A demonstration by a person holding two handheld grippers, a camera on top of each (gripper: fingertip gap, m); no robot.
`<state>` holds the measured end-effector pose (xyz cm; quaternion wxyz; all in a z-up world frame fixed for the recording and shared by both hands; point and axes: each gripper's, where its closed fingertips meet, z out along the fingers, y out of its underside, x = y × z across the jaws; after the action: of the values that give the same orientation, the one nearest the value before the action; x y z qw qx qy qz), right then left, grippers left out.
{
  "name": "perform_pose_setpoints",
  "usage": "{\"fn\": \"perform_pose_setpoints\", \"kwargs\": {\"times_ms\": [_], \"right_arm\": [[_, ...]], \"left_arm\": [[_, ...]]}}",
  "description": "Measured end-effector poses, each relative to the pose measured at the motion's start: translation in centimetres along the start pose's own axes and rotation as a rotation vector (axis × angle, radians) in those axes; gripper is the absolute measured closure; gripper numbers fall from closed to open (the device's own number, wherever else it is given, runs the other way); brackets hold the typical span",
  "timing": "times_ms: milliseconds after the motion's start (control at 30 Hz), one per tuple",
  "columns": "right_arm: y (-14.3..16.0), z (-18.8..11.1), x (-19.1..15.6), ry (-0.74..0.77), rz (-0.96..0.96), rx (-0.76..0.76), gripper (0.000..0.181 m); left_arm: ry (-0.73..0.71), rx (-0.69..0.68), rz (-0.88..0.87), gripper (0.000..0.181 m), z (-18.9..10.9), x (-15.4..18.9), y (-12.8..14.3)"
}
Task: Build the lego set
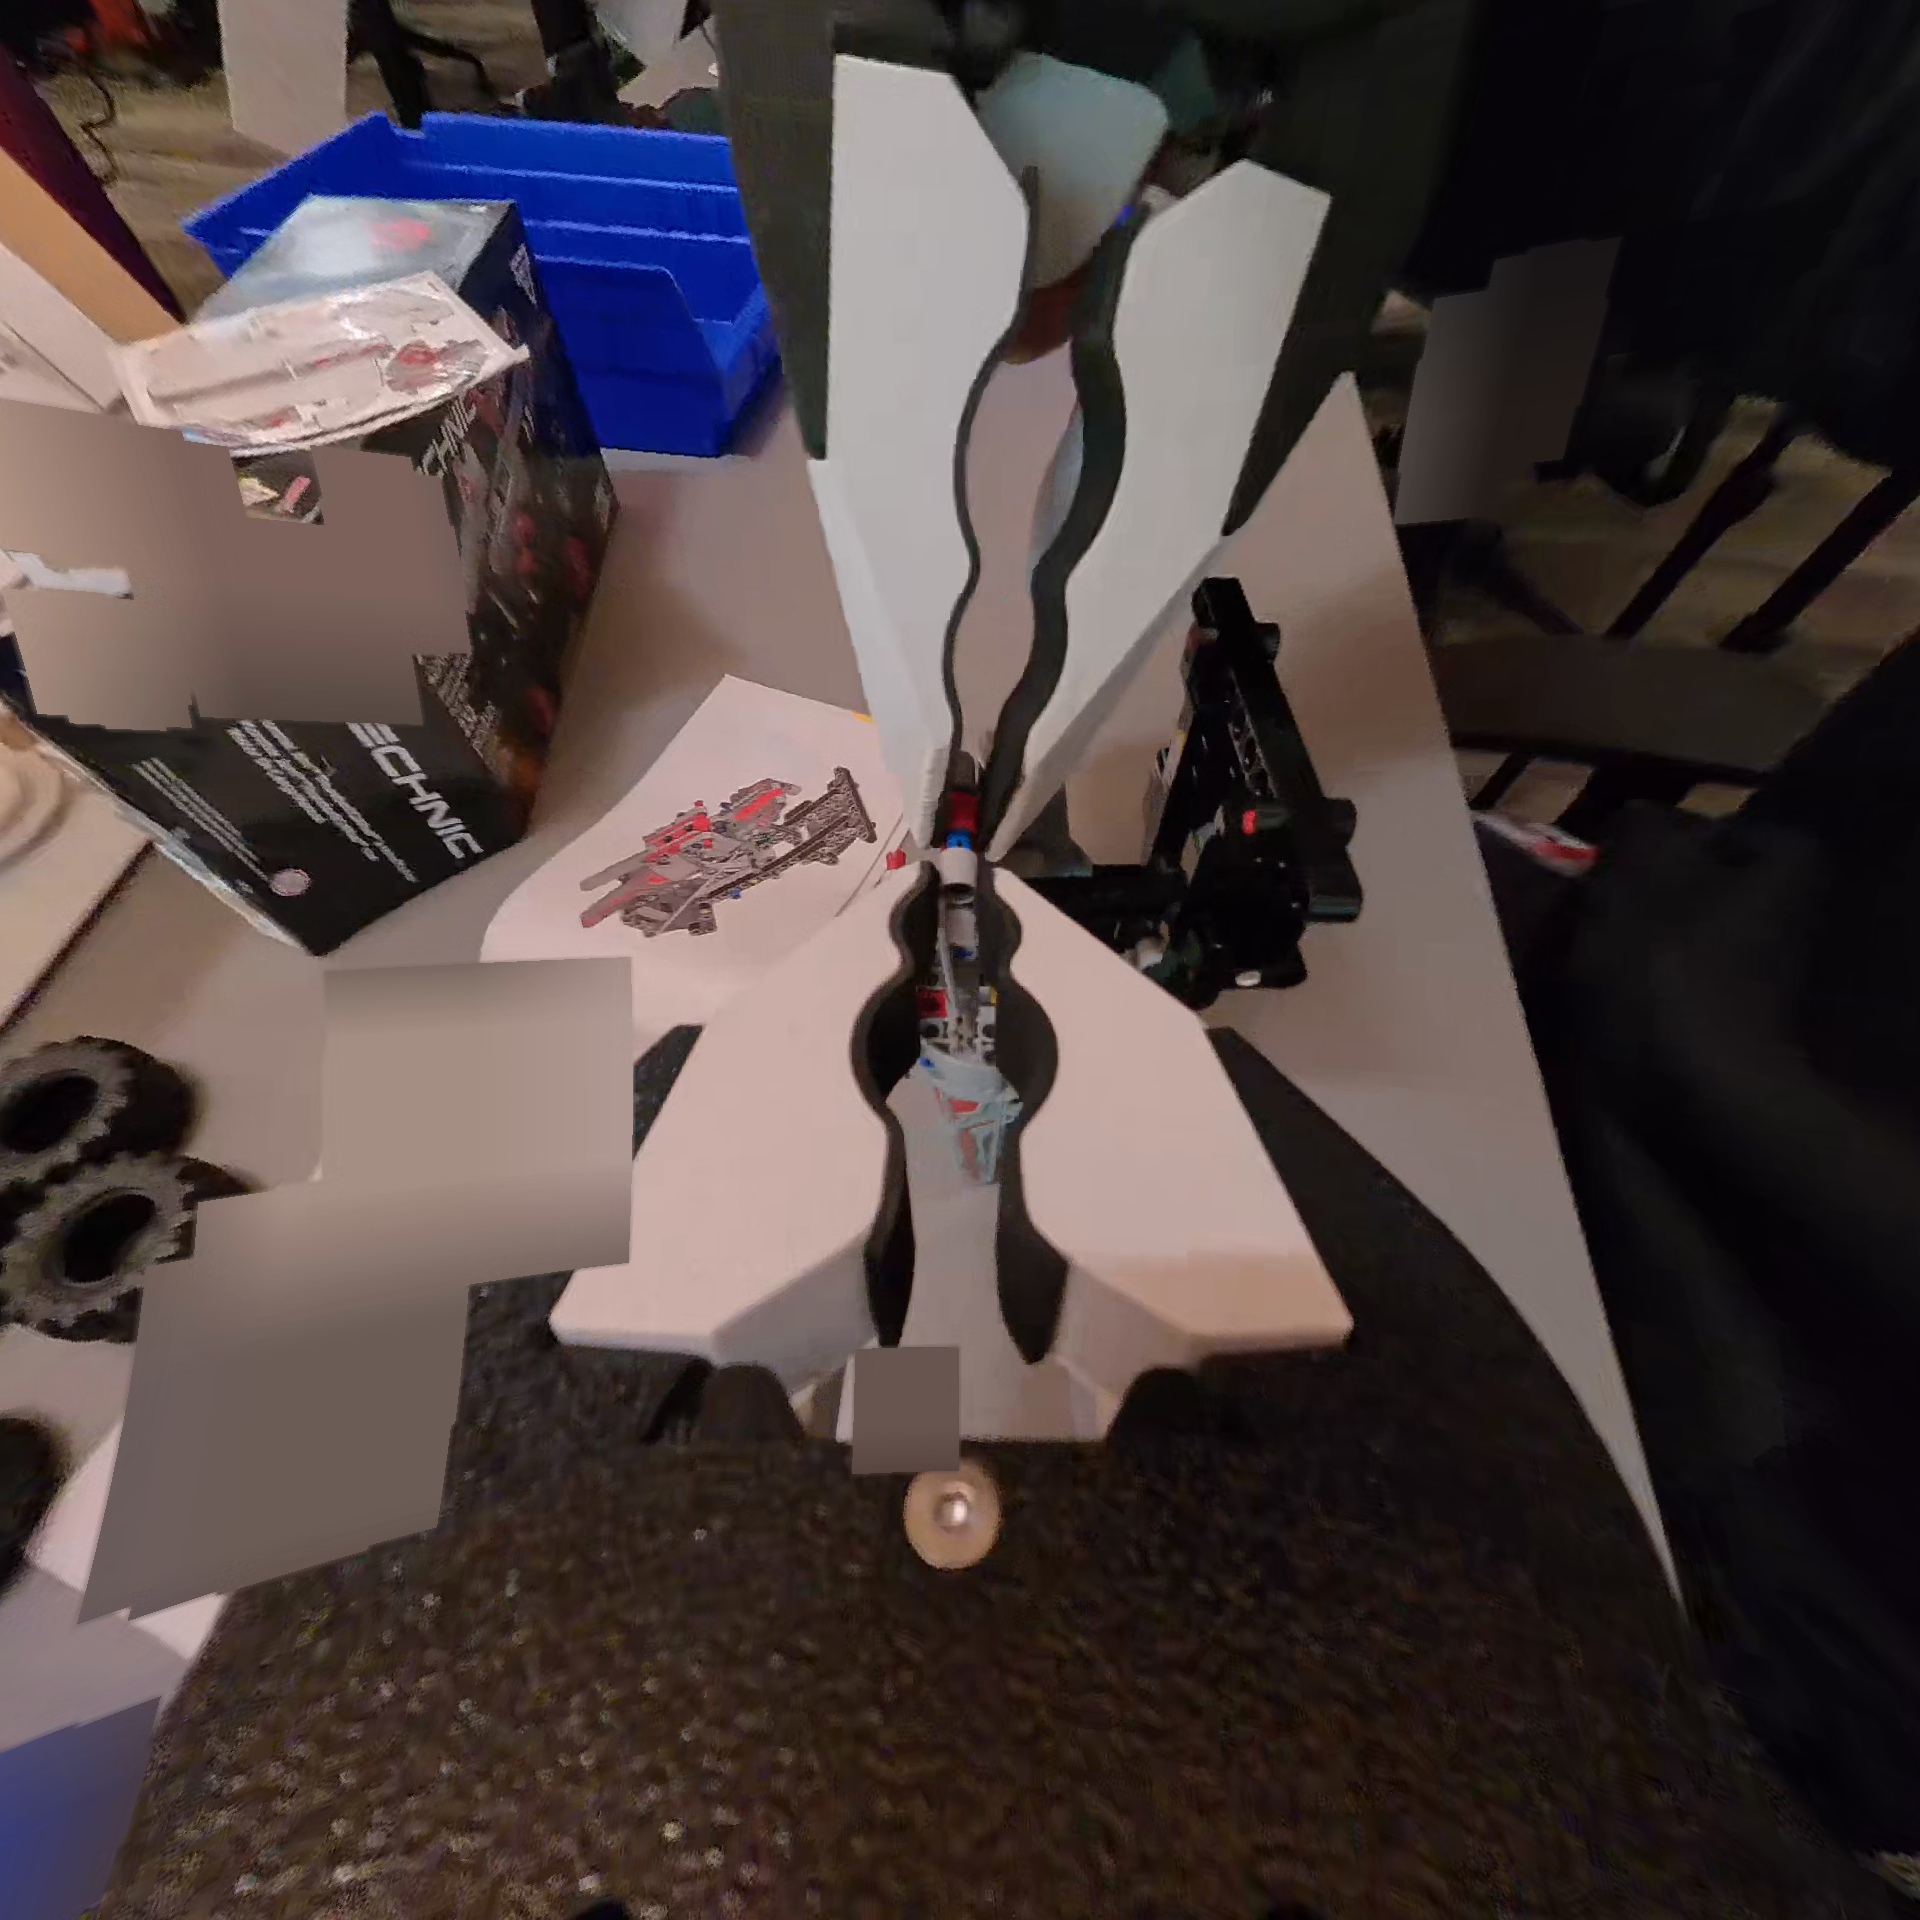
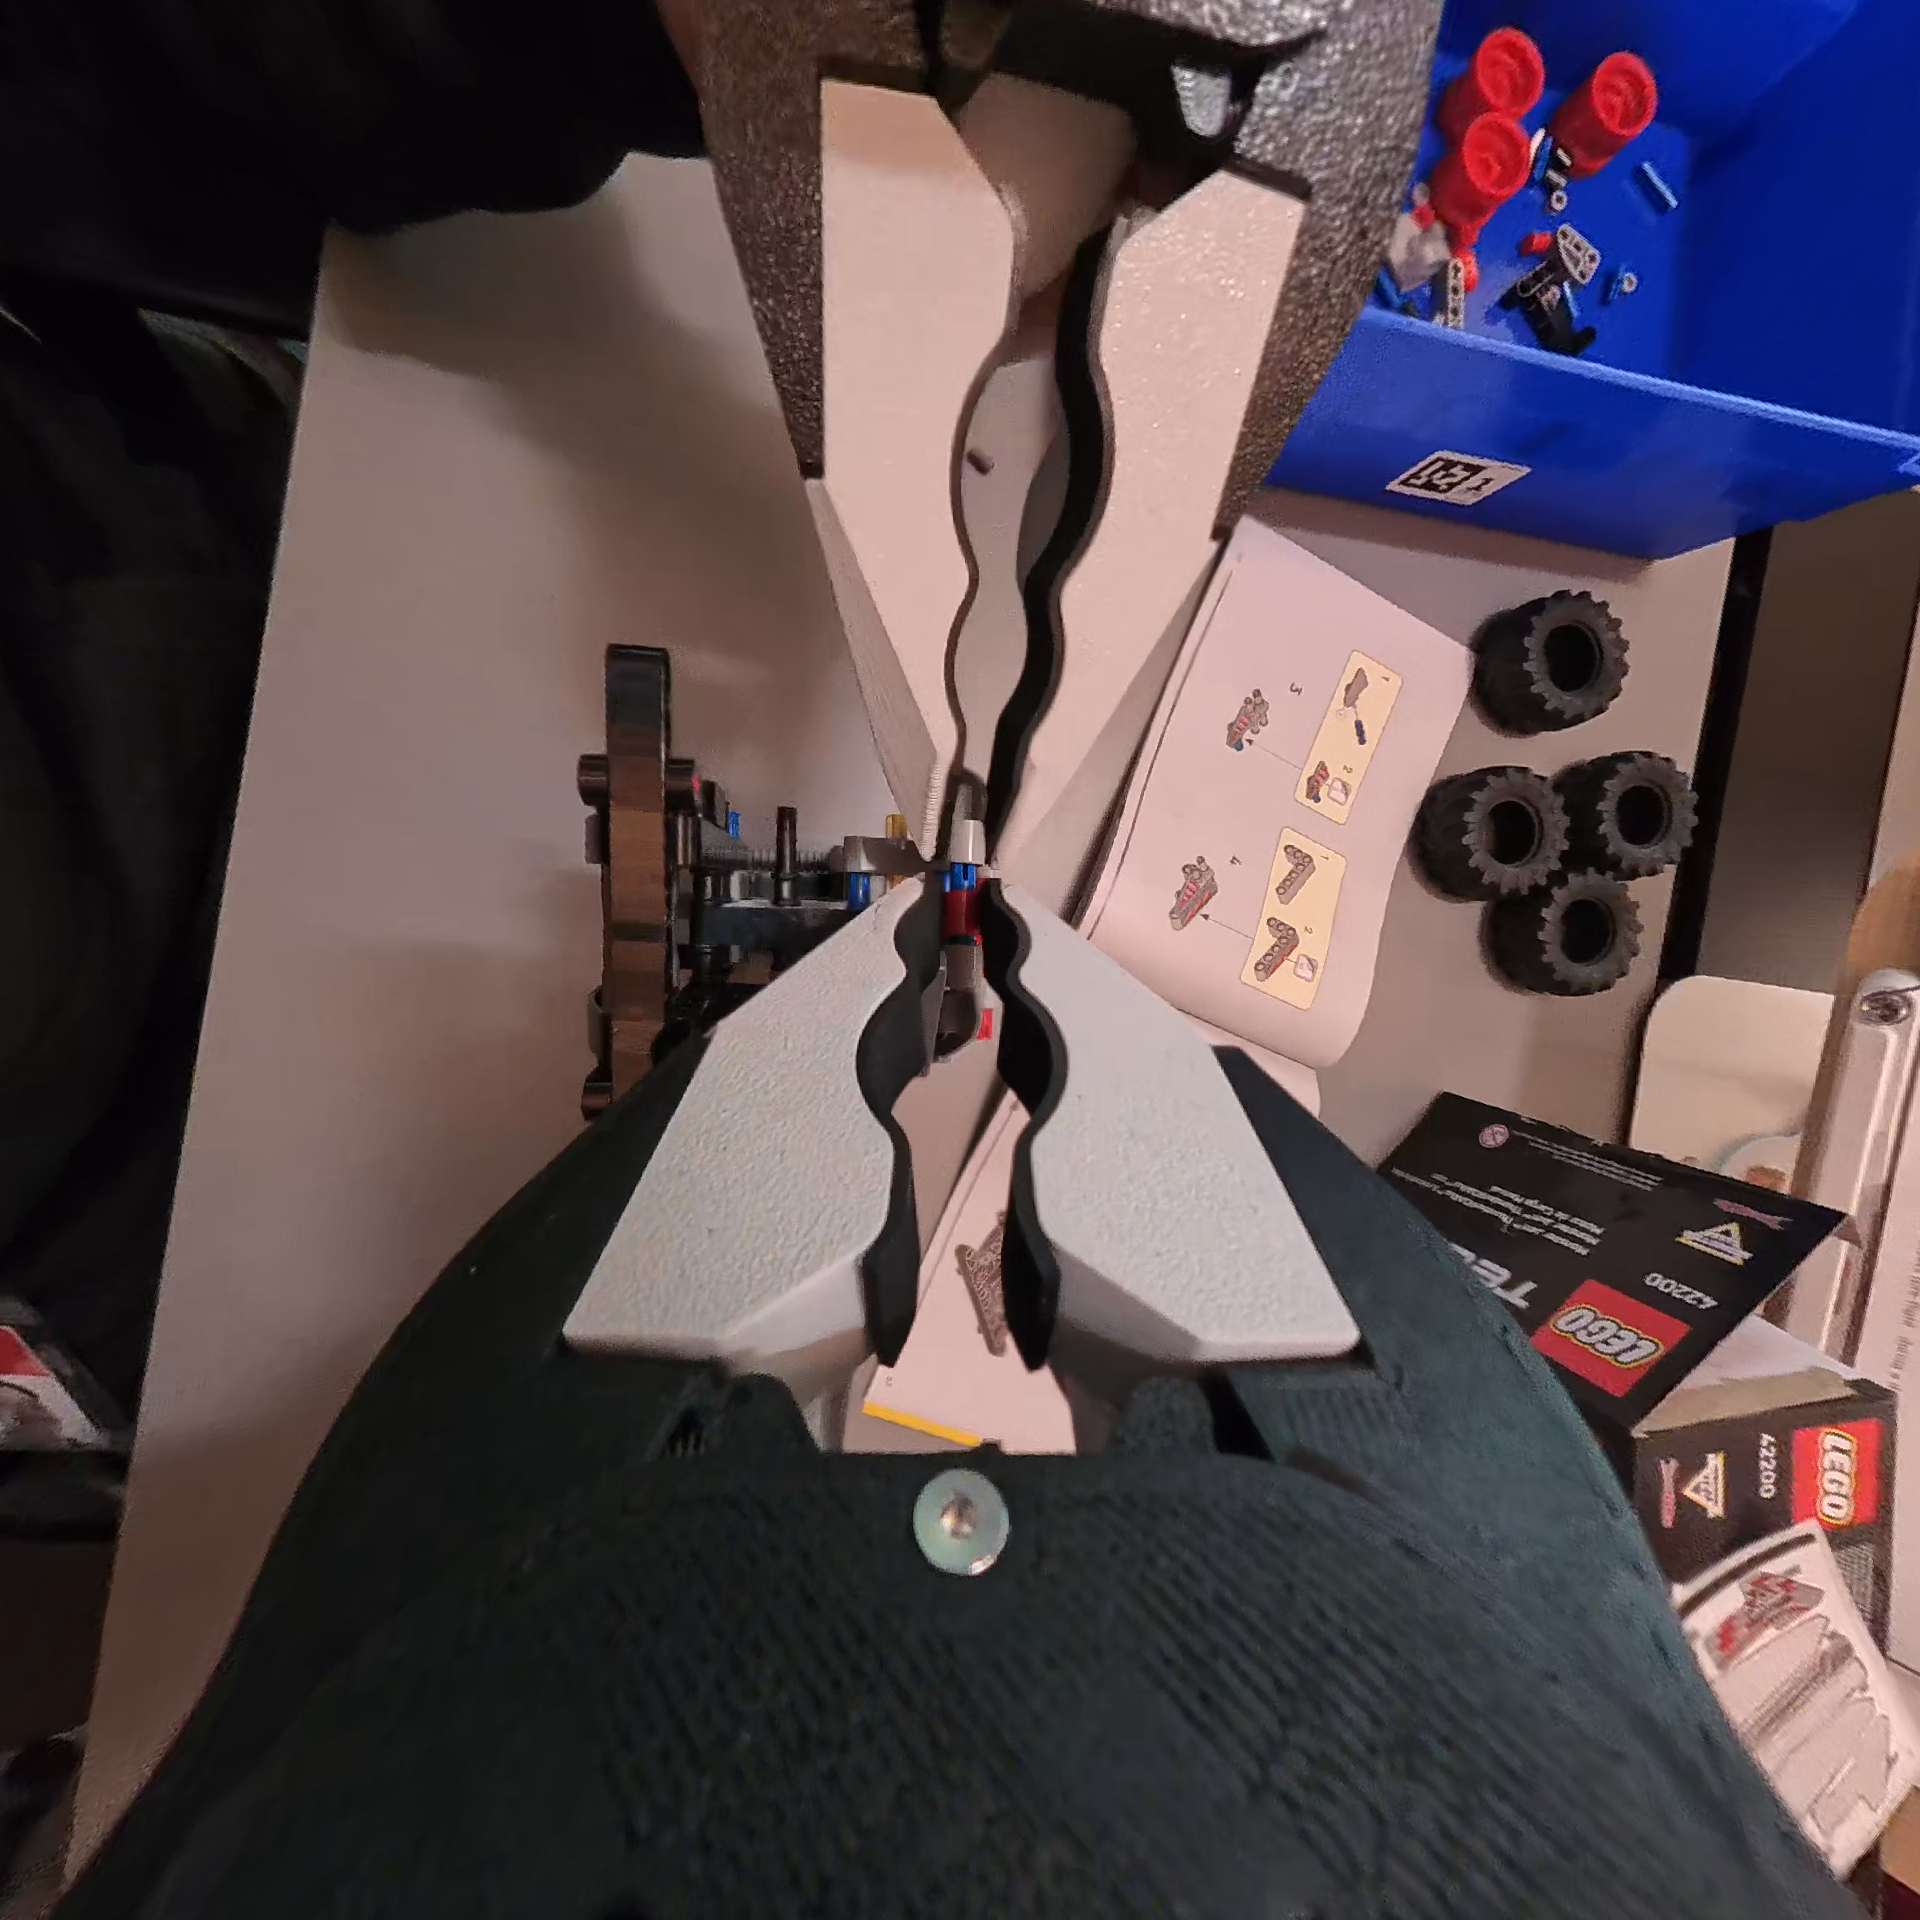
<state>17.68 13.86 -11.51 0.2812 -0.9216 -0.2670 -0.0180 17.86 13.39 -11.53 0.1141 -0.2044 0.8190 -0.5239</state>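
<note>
The left claw (image 1: 961, 914) is pinched narrow on one end of a small lego sub-assembly (image 1: 961, 883), a slim stack of grey, red, blue and white pins and connectors held in the air above the surface (image 1: 717, 582); the right claw (image 2: 961, 894) comes tip to tip from the opposite side, closed just as narrowly on the other end of it (image 2: 961, 883). Such a piece should be light, stiff and slick-sided, and its friction-fit joints will likely pop or twist if squeezed off-axis, so each grip belongs on the thicker collars, with the push straight along the pin. Just behind the tips stands the black partly built frame (image 1: 1236, 790) beside the open instruction booklet (image 1: 727, 842). Further off are the set's dark box (image 1: 416, 665), four black tyres (image 2: 1548, 790), and a blue bin (image 2: 1600, 416) of loose red wheel hubs (image 2: 1496, 156).
</note>
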Motion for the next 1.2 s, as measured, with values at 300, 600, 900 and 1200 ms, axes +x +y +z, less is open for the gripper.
{"fn": "perform_pose_setpoints", "kwargs": {"times_ms": [300, 600, 900, 1200], "right_arm": [[0.6, -2.4, 0.5, -0.003, 0.193, 0.120, 0.151], [1.5, -3.4, -0.1, -0.005, 0.338, 0.409, 0.147], [1.3, -1.5, -1.1, -0.031, 0.285, 0.459, 0.154], [1.3, -1.3, -0.9, 0.023, 0.234, 0.511, 0.157]], "left_arm": [[-0.016, -0.008, 0.032, 0.178, -0.1, 0.4, 0.0], [-0.007, -0.007, 0.050, 0.177, -0.2, 0.4, -0.1], [-0.021, -0.015, 0.072, 0.177, 0.3, 0.3, -0.4], [-0.035, -0.020, 0.144, 0.177, 0.5, 0.1, -0.5]]}}
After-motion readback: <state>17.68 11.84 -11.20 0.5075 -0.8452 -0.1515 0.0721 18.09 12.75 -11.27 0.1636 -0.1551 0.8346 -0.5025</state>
